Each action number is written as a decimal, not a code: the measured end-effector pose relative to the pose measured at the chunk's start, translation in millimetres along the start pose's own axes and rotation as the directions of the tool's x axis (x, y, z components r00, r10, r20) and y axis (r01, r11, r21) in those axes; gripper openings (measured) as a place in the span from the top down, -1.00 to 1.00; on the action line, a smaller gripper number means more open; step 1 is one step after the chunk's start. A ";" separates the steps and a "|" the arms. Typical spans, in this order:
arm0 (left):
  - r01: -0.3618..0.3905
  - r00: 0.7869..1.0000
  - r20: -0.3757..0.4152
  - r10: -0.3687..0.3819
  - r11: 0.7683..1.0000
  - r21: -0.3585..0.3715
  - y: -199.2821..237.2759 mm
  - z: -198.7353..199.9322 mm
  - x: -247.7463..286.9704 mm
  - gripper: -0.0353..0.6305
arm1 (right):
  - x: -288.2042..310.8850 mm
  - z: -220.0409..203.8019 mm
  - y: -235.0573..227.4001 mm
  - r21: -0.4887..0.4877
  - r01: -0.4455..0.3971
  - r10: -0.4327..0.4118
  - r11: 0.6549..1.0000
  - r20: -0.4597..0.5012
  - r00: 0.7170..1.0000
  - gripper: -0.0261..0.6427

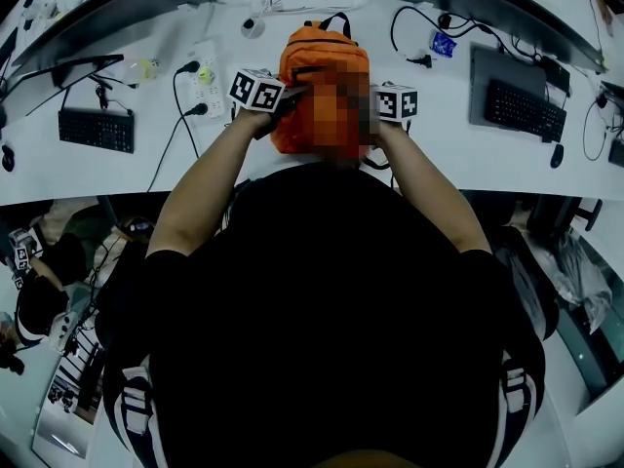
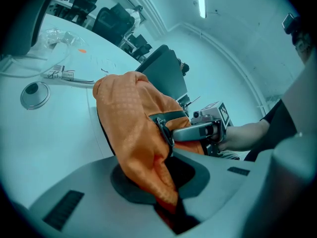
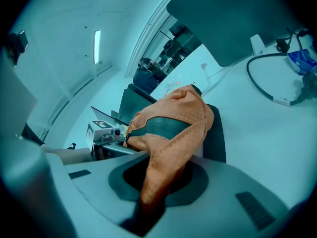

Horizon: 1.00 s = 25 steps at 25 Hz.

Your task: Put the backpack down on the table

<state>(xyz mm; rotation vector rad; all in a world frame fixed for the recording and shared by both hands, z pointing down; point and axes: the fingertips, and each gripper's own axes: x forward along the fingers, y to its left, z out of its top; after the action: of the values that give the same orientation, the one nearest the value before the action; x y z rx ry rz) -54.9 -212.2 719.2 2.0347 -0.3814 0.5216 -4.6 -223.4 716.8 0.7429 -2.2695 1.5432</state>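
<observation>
Currently gripped: backpack [image 1: 324,66], fabric pinched in both closed jaws.
Left gripper [image 2: 166,197]: nine o'clock side.
Right gripper [image 3: 148,197]: three o'clock side.
Advice: table [image 1: 146,169] to be met levelly before release.

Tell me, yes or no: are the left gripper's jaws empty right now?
No, the left gripper is shut on a bunched fold of the orange backpack, whose fabric runs down between its jaws.
</observation>
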 end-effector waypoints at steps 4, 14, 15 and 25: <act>-0.003 1.000 -0.011 0.002 1.000 -0.021 6.7 -2.3 -0.2 0.72 | 3.9 1.1 -2.1 -0.011 0.006 -0.006 1.000 -0.009 1.000 0.72; 0.002 1.000 -0.012 -0.003 0.999 -0.041 13.1 -5.0 4.3 0.72 | 8.9 -1.0 -8.9 0.009 0.003 -0.003 1.000 -0.003 1.000 0.72; 0.001 1.000 -0.012 -0.001 0.999 -0.040 13.5 -5.0 4.6 0.72 | 9.3 -0.7 -9.9 0.006 0.005 -0.005 1.000 -0.004 1.000 0.72; -0.003 1.000 -0.031 0.001 0.998 -0.057 15.9 -9.6 6.0 0.72 | 11.3 -1.5 -14.0 -0.007 0.020 -0.020 1.000 -0.022 1.000 0.72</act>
<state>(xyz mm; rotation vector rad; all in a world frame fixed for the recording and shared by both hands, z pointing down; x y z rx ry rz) -59.2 -211.9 738.3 1.9697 -0.3758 0.5371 -6.0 -228.9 734.0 0.7405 -2.2435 1.5270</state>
